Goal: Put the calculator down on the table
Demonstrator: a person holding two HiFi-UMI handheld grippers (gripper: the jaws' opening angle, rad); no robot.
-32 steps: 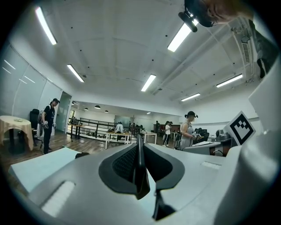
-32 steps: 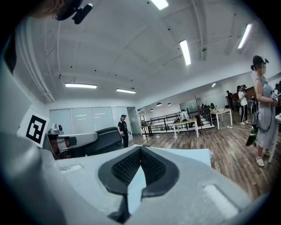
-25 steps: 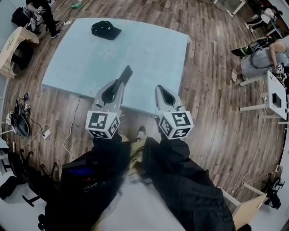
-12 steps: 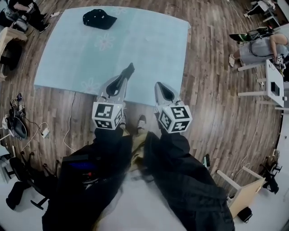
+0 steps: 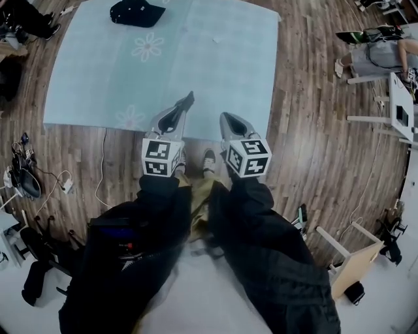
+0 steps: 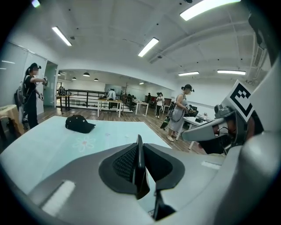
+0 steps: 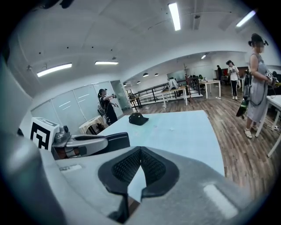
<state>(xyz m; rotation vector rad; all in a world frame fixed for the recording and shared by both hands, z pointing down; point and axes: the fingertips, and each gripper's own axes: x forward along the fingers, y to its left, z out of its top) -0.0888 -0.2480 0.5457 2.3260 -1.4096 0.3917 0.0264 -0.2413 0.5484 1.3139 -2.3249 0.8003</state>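
A thin dark calculator (image 5: 186, 102) sticks out edge-on from my left gripper (image 5: 177, 115), which is shut on it above the near edge of the light blue table (image 5: 215, 72). In the left gripper view the calculator (image 6: 139, 165) stands as a narrow black slab clamped between the pads. The left gripper and its calculator (image 7: 115, 139) also show at the left of the right gripper view. Just to the right, my right gripper (image 5: 228, 121) is shut, its tips (image 7: 140, 149) meeting with nothing between them.
A black cap (image 5: 136, 12) lies at the table's far left. Wooden floor surrounds the table. Cables and gear (image 5: 26, 176) lie on the floor at left. A white desk (image 5: 398, 111) and a person (image 5: 385, 55) are at right; another person (image 6: 30, 96) stands beyond the table.
Both grippers have sunk and drawn closer together at the table's near edge. The calculator stays clamped in the left gripper. The table and the cap have slid up the head view.
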